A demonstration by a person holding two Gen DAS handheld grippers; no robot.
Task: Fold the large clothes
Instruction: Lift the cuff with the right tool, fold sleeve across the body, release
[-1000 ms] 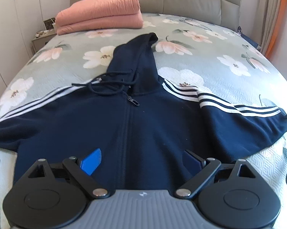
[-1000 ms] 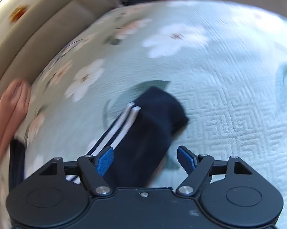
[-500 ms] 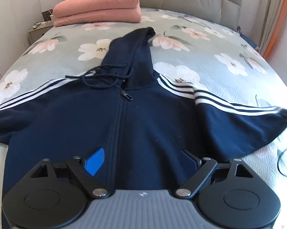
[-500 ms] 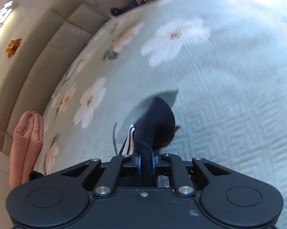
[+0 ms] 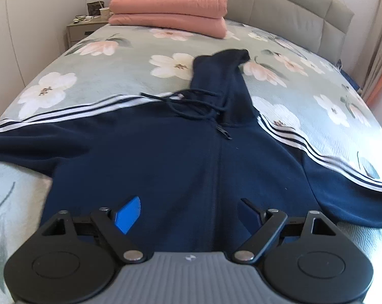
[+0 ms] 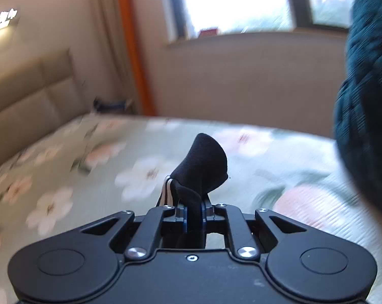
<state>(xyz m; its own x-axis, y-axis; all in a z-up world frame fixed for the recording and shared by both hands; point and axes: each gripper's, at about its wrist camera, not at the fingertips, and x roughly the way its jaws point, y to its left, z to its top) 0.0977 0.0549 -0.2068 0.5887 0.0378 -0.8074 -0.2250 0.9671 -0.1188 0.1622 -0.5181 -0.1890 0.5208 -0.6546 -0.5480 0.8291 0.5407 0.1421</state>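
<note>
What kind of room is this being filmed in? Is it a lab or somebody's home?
It looks like a home bedroom. There is a bed with a floral bedspread and a padded headboard, a bedside table with small items on it, and folded pink bedding stacked near the headboard. A curtained window shows in the right view.

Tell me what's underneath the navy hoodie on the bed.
The navy hoodie lies spread on the floral bedspread, which shows all around it. Whatever sits under its body is covered and cannot be seen.
</note>
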